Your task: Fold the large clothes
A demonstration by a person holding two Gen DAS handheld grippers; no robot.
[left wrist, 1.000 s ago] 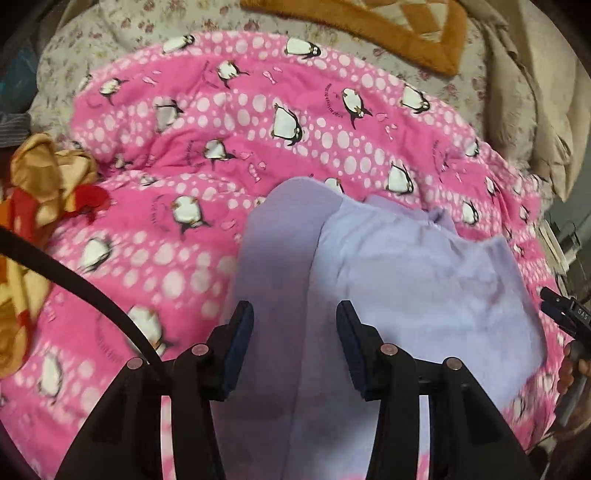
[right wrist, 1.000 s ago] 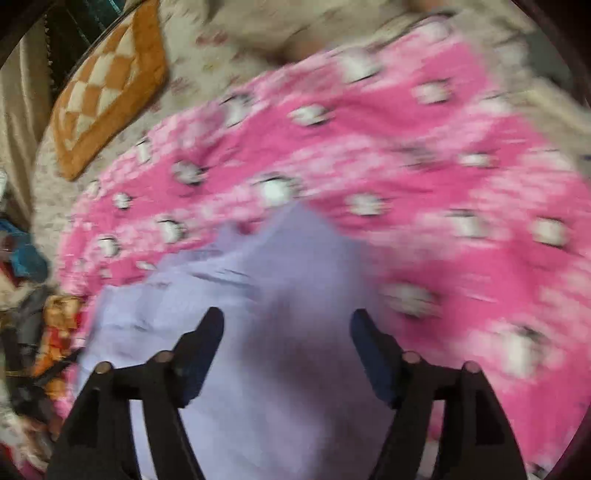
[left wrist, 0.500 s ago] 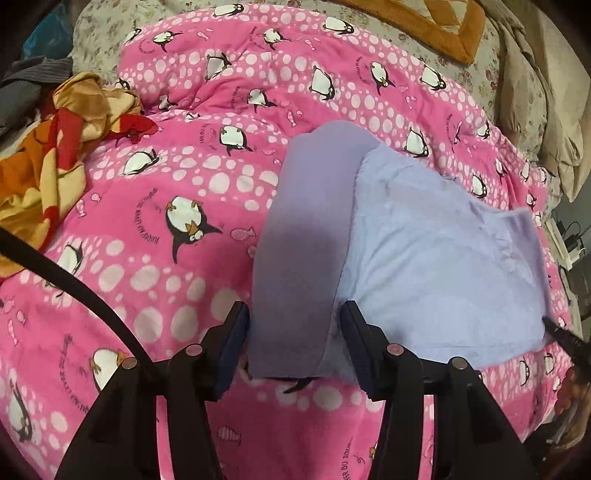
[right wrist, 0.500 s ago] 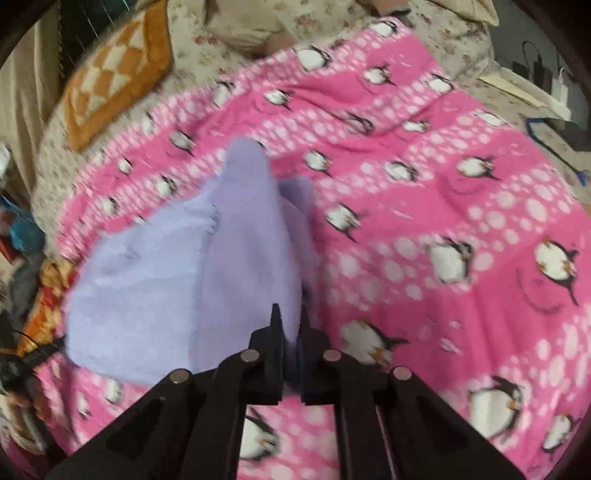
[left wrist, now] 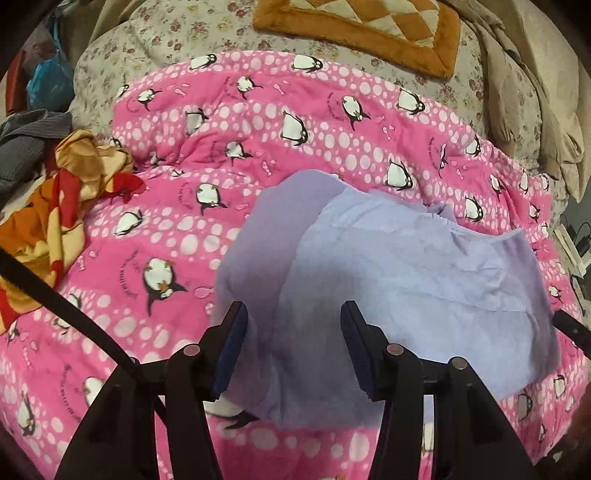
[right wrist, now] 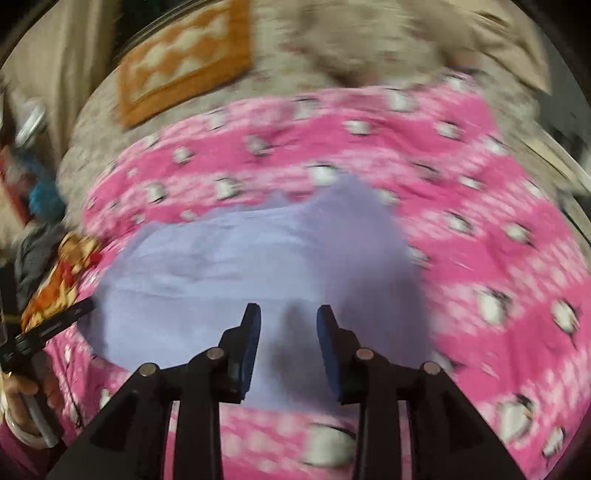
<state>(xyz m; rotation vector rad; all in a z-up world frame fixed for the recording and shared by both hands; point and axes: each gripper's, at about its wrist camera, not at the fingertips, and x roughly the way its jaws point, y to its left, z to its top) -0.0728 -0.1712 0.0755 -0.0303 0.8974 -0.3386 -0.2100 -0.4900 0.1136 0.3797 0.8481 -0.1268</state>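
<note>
A: Garment?
B: Folded lilac fleece garment (left wrist: 388, 280), lying flat on pink penguin-print quilted blanket (left wrist: 147, 236).
A: Tongs?
B: Left gripper (left wrist: 291, 317) spread, over its near edge, holding nothing. Right gripper (right wrist: 288, 321) also spread, empty; view blurred.
A: Surroundings?
B: Crumpled orange-red patterned cloth (left wrist: 55, 206) left, orange checked cushion (left wrist: 362, 26) far side.
</note>
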